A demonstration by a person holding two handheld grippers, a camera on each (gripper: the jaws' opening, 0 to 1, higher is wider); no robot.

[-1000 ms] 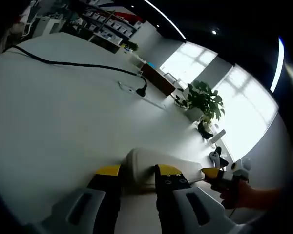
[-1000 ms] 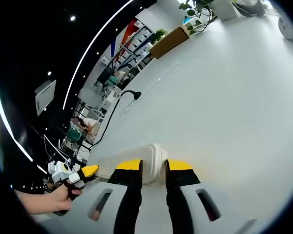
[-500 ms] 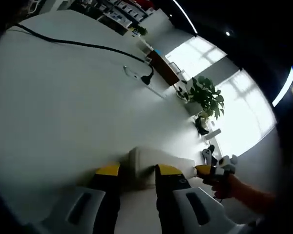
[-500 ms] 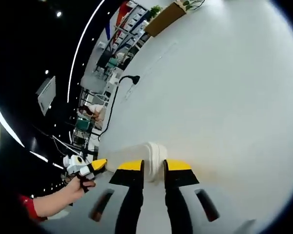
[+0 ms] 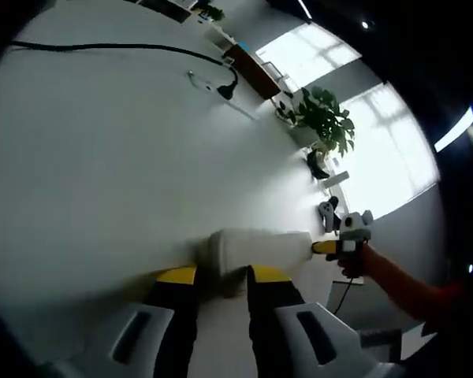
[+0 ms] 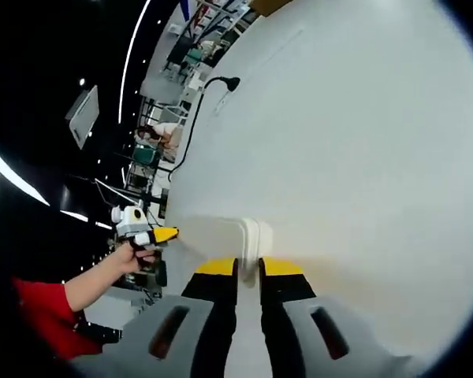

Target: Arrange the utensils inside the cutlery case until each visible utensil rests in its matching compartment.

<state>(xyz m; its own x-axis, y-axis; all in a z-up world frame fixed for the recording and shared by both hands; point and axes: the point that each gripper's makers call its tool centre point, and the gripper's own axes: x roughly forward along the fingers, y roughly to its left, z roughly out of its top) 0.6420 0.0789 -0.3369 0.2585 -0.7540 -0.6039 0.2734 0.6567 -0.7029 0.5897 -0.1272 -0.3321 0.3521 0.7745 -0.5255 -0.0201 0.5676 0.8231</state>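
Left claw [image 5: 221,277] clamped on the near end of the cutlery case [image 5: 256,250], a pale, closed, rounded box lying flat on the white bench [image 5: 102,157]; black power cable [image 5: 126,49] and potted plant [image 5: 319,118] well apart beyond. Right claw [image 6: 248,269] nipped tight on the case's opposite end wall [image 6: 248,236]. Probably light, rigid plastic with a smooth, slippery shell; best held by the end rims, squarely, one end each. No utensils seen; lid still shut, so opening not yet done
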